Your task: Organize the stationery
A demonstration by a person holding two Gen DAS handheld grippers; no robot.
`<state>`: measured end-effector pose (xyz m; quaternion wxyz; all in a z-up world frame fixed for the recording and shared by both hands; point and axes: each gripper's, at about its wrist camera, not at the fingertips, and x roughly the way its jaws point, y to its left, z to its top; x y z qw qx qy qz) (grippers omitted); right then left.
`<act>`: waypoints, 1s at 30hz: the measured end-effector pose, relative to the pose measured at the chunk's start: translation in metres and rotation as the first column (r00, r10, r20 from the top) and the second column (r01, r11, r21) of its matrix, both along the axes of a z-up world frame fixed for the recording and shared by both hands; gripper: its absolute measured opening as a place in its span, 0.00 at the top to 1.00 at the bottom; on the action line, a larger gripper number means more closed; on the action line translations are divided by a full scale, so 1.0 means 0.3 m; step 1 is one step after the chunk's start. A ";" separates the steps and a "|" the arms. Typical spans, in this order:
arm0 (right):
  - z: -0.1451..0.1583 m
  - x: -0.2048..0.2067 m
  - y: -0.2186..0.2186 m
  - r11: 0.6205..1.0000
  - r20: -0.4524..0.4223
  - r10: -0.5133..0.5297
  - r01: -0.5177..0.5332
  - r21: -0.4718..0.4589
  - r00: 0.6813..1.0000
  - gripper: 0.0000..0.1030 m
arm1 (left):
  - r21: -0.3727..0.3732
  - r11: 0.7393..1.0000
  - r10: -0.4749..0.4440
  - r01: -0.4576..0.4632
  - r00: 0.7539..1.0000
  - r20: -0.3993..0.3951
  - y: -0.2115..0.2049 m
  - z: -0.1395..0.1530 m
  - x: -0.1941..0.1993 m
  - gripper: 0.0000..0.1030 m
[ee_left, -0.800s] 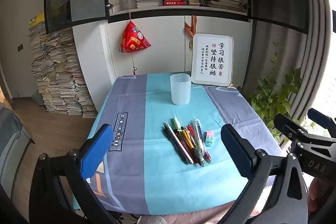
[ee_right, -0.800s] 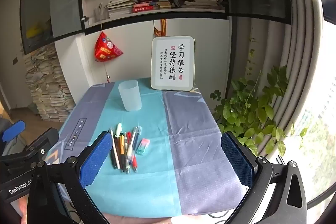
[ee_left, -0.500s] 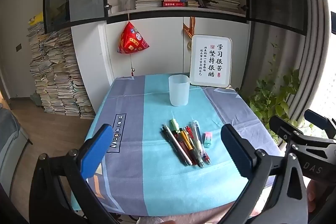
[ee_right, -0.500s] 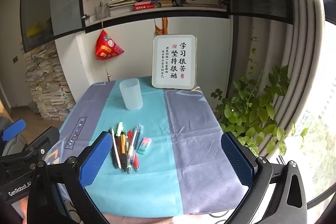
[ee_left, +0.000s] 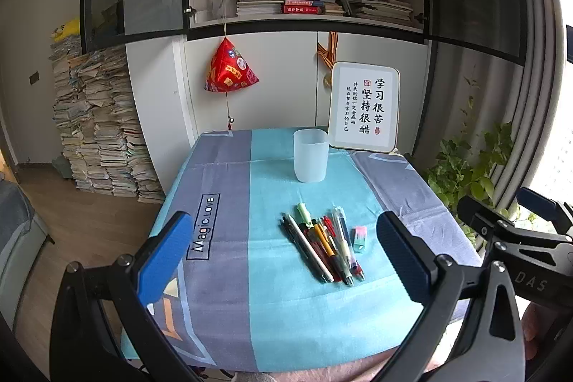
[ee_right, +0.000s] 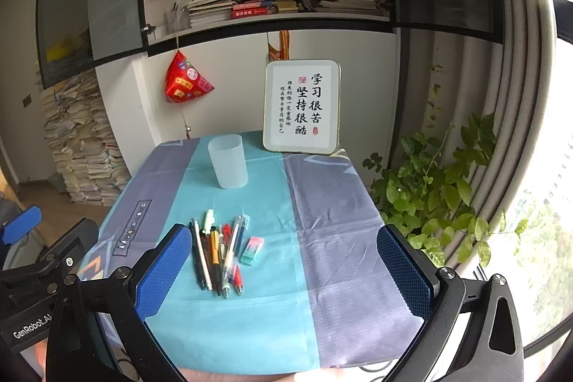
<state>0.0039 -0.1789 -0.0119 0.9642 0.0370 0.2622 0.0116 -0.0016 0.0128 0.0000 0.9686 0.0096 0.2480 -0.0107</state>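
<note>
Both spread wide and empty above the near table edge: left gripper [ee_left: 283, 253], right gripper [ee_right: 284, 260]. Beyond, bunched assorted pens [ee_left: 322, 244], small pastel eraser [ee_left: 359, 236], upright frosted plastic cup [ee_left: 311, 155].

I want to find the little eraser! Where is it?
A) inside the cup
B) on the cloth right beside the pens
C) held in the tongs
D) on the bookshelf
B: the eraser lies flat on the cloth just to the right of the pens, while the cup stands farther back.
</note>
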 end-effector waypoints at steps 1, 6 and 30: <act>0.000 0.003 0.005 1.000 -0.002 0.000 0.000 -0.002 1.000 0.00 | -0.001 1.000 -0.001 0.001 1.000 -0.001 0.002 -0.001 0.001 0.01; -0.004 0.009 0.014 1.000 -0.005 0.000 0.000 -0.007 1.000 0.00 | -0.010 1.000 0.003 -0.003 1.000 -0.002 0.014 -0.007 0.008 0.01; -0.060 0.152 0.030 1.000 -0.074 0.017 -0.017 -0.001 0.997 0.00 | -0.023 1.000 -0.015 0.014 0.998 -0.054 0.019 -0.057 0.140 0.02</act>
